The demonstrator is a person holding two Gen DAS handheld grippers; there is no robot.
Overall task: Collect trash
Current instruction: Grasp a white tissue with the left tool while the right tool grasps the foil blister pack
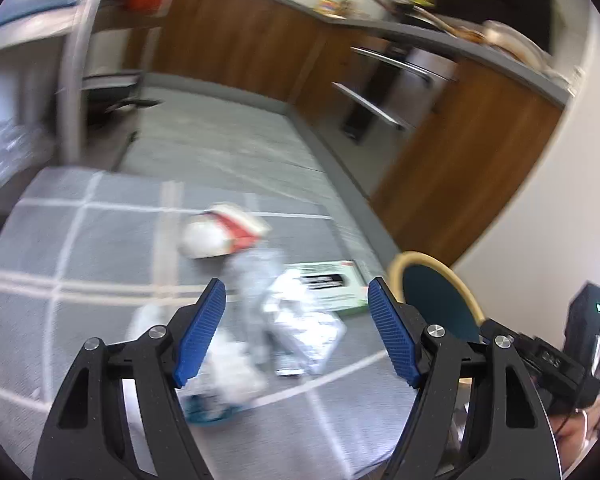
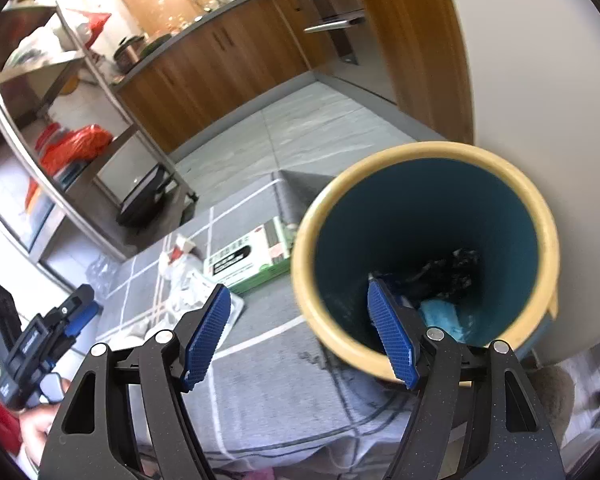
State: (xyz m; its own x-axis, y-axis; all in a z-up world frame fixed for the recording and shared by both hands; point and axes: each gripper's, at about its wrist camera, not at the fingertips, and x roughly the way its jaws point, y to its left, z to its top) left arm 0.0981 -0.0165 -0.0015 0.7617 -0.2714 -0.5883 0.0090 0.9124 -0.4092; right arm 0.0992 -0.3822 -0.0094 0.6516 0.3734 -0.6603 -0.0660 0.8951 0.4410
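left tongs (image 1: 296, 336): wide open, nothing held, above the litter on the grey checked rug (image 1: 80, 240)
right tongs (image 2: 300, 336): wide open and empty, at the bin's rim
bin (image 2: 440, 152): teal inside, cream rim, trash at the bottom
litter: crumpled foil (image 1: 304, 320), white cup (image 1: 208, 240), green-white box (image 2: 248, 260) beside the bin

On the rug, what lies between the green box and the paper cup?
In the left wrist view, crumpled silver foil wrappers lie between the green box and the paper cup.
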